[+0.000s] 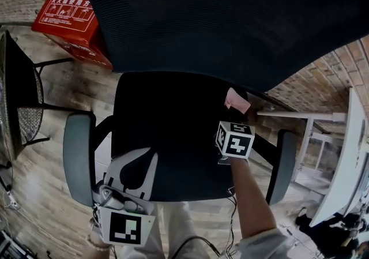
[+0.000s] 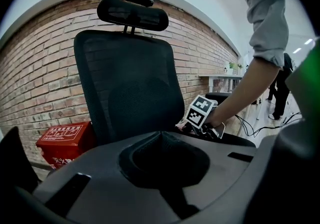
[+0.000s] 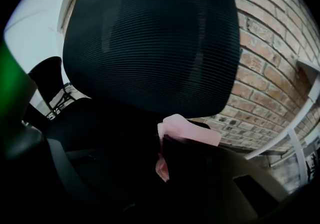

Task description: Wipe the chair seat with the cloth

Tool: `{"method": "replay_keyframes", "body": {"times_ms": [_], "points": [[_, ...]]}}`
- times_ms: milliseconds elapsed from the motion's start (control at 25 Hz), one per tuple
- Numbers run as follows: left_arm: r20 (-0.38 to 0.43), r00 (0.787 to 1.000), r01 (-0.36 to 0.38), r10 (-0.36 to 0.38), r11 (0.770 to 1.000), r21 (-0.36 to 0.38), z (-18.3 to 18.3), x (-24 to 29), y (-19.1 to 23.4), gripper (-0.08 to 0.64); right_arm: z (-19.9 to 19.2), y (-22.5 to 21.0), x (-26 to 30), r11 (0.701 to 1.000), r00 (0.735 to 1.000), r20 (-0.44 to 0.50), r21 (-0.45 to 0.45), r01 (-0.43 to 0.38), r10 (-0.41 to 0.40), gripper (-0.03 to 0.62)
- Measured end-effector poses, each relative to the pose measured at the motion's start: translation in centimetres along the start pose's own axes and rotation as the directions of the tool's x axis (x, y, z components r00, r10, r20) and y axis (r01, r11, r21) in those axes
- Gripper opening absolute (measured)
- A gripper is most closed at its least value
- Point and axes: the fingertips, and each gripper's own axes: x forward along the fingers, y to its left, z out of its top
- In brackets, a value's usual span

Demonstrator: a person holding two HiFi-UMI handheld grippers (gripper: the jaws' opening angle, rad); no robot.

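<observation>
Cloth (image 1: 237, 100), pink: clamped in my right gripper (image 1: 232, 112) at the chair seat's (image 1: 167, 131) rear right corner, seemingly placed to start a wipe; my left gripper (image 1: 138, 160), closed on nothing, hangs clear at the front edge.

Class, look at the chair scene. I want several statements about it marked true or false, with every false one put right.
1. The right tool is shut on a pink cloth. True.
2. The cloth sits at the front left corner of the seat. False: it is at the rear right, close under the backrest.
3. The left tool also grips the cloth. False: its jaws are together with nothing between them, and it is near the front left of the seat, apart from the cloth.
4. A red box stands on the floor to the left of the chair. True.
</observation>
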Motion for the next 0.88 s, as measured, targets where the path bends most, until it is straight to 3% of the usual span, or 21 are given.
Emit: {"method": "replay_keyframes", "body": {"times_ms": [200,440,880], "points": [[-0.001,1.0,0.015,-0.015,1.0,0.004,-0.6,-0.4,-1.2,0.018,1.1,3.1,0.9,0.993,0.996,0.008,-0.079,-0.09,0.091,0.049],[-0.006,1.0,-0.007,0.007,1.0,-0.011,-2.0,-1.7,-1.2,0.018,2.1,8.7,1.7,0.963,0.978,0.005,-0.177,-0.205,0.21,0.049],[-0.04,0.998,-0.054,0.051,0.995,-0.084,-5.2,-4.6,-0.9,0.018,4.0,19.3,2.5,0.856,0.907,-0.016,-0.324,-0.403,0.421,0.049]]}}
